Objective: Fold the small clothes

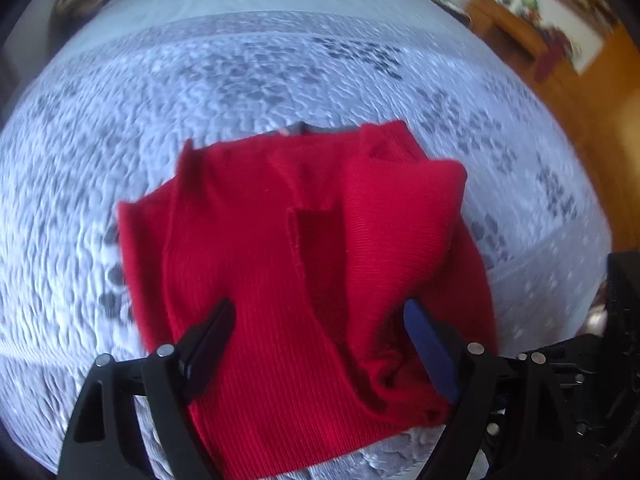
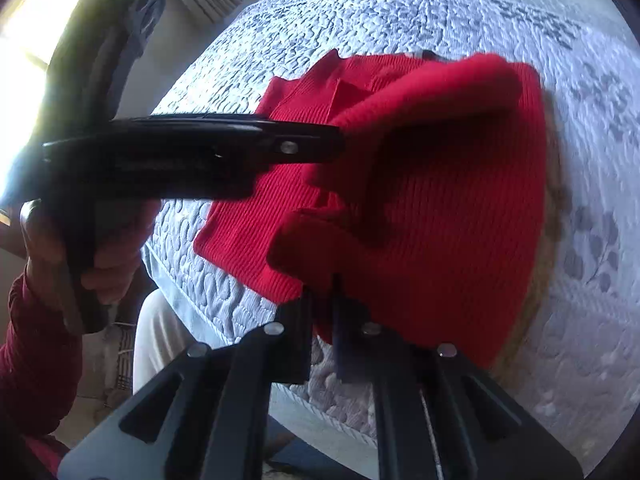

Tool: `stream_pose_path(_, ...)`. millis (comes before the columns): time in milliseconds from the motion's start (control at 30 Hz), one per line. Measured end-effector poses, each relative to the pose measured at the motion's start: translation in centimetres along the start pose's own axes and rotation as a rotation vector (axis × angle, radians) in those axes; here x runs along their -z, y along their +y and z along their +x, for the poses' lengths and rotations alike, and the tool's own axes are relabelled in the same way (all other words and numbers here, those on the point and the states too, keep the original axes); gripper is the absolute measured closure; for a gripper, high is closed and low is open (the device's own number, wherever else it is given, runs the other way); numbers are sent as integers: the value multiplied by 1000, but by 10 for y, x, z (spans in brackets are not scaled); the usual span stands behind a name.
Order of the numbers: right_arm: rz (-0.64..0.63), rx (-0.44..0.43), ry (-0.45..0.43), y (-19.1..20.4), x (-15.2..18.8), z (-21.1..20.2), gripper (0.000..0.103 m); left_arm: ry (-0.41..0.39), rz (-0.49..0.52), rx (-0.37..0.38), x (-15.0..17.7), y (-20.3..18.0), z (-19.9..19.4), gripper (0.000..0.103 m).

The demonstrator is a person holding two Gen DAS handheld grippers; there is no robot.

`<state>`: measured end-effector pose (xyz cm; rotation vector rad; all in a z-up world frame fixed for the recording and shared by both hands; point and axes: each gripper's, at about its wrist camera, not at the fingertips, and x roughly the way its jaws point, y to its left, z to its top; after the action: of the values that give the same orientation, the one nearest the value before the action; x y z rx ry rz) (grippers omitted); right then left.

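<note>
Right gripper (image 2: 322,300) pinches our red ribbed sweater's (image 2: 420,200) near edge, jaws pressed together on the knit. Left gripper (image 1: 320,328) hovers spread above it, gripping nothing. Sweater lies half-folded on the quilted bedspread (image 2: 500,20).

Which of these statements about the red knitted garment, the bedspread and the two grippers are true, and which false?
1. The red ribbed garment lies on a quilted grey-white bedspread. True.
2. The left gripper is clamped shut on the cloth. False: its fingers stand wide apart over it.
3. The right gripper pinches the garment's near edge. True.
4. The garment lies fully flat. False: its right side is lifted into a fold.
</note>
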<state>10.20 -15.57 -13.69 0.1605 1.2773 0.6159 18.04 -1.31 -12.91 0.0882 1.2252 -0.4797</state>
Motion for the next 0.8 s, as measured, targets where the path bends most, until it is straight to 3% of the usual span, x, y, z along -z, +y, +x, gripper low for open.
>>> stream_pose_path(133, 15, -20, -9, -3, 4, -2, 96, 49, 46, -115, -9, -13, 26, 16)
stream_pose_path(267, 13, -25, -13, -5, 4, -5, 96, 54, -43, -51, -16, -6, 36, 20)
stream_pose_path(300, 13, -27, -15, -5, 4, -5, 96, 55, -87, -2, -18, 0, 38, 25)
stream_pose_path(367, 16, -36, -20, -7, 4, -7, 96, 62, -154, 101, -19, 9, 39, 57)
stream_pose_path(433, 14, -44, -28, -8, 6, -11, 96, 49, -233, 177, -21, 21, 36, 73)
stream_pose_path(467, 12, -50, -31, -8, 7, -12, 96, 38, -280, 215, -21, 31, 35, 77)
stream_pose_path(567, 7, -56, -32, -10, 10, -15, 96, 52, -427, 331, -11, 59, 43, 79)
stream_pose_path(700, 11, -51, -12, -14, 11, -7, 96, 53, -458, 370, -2, 67, 47, 73)
stream_pose_path(767, 12, -49, -11, -14, 12, -5, 94, 39, -439, 337, 0, 64, 39, 53)
stream_pose_path(800, 12, -48, -13, -12, 12, -4, 94, 32, -427, 323, 1, 63, 35, 48)
